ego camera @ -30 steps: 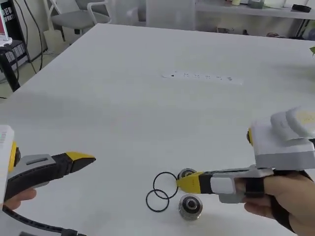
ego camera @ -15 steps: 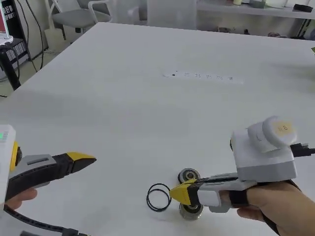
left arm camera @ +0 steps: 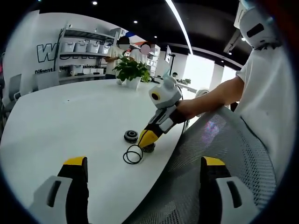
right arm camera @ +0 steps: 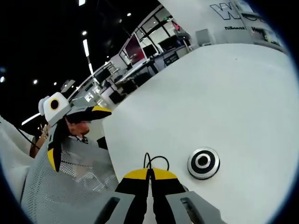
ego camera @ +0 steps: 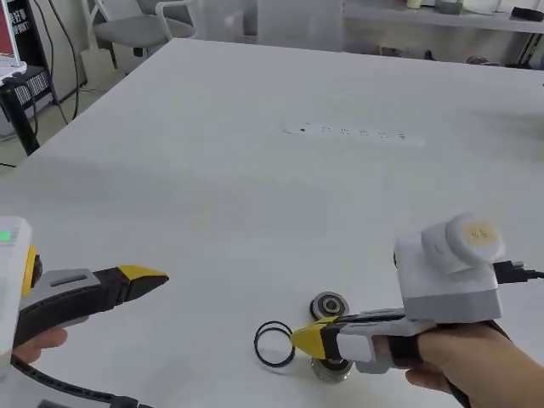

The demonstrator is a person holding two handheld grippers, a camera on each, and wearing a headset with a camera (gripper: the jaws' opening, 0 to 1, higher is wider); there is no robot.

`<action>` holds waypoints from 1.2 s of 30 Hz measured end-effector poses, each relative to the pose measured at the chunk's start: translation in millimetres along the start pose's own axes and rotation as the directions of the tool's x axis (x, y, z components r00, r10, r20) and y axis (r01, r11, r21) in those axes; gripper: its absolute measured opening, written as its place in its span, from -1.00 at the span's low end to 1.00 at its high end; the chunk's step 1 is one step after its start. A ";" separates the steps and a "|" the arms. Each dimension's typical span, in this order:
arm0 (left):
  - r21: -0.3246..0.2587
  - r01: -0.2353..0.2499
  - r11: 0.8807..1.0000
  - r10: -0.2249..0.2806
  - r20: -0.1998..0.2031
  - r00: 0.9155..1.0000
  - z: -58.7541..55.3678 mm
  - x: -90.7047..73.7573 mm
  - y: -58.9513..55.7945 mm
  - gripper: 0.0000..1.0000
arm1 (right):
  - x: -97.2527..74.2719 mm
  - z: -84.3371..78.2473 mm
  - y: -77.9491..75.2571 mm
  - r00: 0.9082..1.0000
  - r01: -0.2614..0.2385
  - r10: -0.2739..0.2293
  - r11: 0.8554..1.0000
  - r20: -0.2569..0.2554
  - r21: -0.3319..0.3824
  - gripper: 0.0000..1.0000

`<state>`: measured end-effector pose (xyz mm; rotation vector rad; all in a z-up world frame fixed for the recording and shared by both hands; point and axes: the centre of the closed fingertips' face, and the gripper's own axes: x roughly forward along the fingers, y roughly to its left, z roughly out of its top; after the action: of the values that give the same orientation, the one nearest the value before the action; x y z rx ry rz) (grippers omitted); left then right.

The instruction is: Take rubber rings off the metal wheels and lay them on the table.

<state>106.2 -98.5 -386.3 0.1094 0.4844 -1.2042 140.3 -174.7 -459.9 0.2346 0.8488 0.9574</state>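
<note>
Two black rubber rings point(ego camera: 274, 344) lie overlapping on the white table point(ego camera: 255, 187), also in the left gripper view as rings point(left arm camera: 133, 154). One metal wheel point(ego camera: 328, 304) lies flat just beyond them. A second wheel point(ego camera: 330, 366) sits nearer, mostly hidden under my right gripper point(ego camera: 304, 338), which is shut with its yellow tips beside the rings. In the right gripper view the shut right gripper point(right arm camera: 149, 174) points at the rings point(right arm camera: 157, 160), with the wheel point(right arm camera: 203, 163) to the right. My left gripper point(ego camera: 151, 276) hovers far left, and its own view shows the left gripper point(left arm camera: 144, 162) wide open.
A white power strip point(ego camera: 353, 133) lies at the middle of the table. Chairs point(ego camera: 136, 30) stand beyond the far left corner. A potted plant point(left arm camera: 131, 72) stands on the table's far end in the left gripper view, with people behind it.
My right gripper has moved left and nearer, over the near wheel. The farther ring has slid nearer and now overlaps the other. The left gripper has stayed put.
</note>
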 end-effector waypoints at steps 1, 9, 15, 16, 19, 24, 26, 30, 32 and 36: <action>-0.001 -0.001 1.000 0.001 0.001 1.000 0.0 -0.1 0.1 0.99 | 0.2 -0.3 -0.9 1.000 0.002 -0.002 1.000 -0.001 0.000 -1.00; -0.005 0.004 1.000 -0.004 -0.005 1.000 -1.4 0.1 -0.7 0.98 | 3.9 -3.7 -2.4 1.000 0.005 -0.005 1.000 -0.012 0.008 -1.00; -0.006 0.004 1.000 -0.004 -0.010 1.000 -2.2 -0.1 -0.4 0.98 | 5.6 -4.0 -5.4 1.000 0.020 -0.020 1.000 -0.018 -0.007 -1.00; -0.006 0.004 1.000 -0.004 -0.010 1.000 -2.2 -0.2 -0.4 0.98 | 5.4 -3.8 -6.1 1.000 0.023 -0.023 1.000 -0.019 -0.007 -1.00; -0.005 0.005 1.000 -0.005 -0.013 1.000 -2.6 -0.2 -0.3 0.98 | 5.5 -2.9 -6.3 1.000 0.019 -0.019 1.000 -0.016 -0.001 -1.00; -0.006 0.002 1.000 -0.002 -0.016 1.000 -2.7 -0.3 0.3 0.98 | 5.0 -2.4 -2.9 1.000 -0.002 0.003 1.000 -0.016 0.016 -1.00; -0.006 0.002 1.000 -0.002 -0.015 1.000 -2.4 -0.3 0.5 0.98 | 4.5 -1.1 -2.6 1.000 -0.004 0.004 1.000 -0.011 0.018 -1.00; -0.007 0.003 1.000 -0.003 -0.014 1.000 -2.1 0.0 0.4 0.97 | 4.0 -0.5 -4.3 1.000 0.003 -0.003 1.000 -0.010 0.015 -1.00; -0.007 0.003 1.000 -0.004 -0.015 1.000 -2.1 0.0 0.3 0.98 | 3.8 -1.3 -6.1 1.000 0.011 -0.011 1.000 -0.014 0.013 -1.00; -0.007 0.004 1.000 -0.004 -0.013 1.000 -1.4 0.2 0.5 0.98 | 3.9 -2.6 -8.7 0.999 0.023 -0.023 1.000 -0.023 0.003 -1.00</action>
<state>106.3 -98.0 -387.8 0.1103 0.4998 -1.2062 145.0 -177.1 -468.3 0.2169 0.8729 0.9391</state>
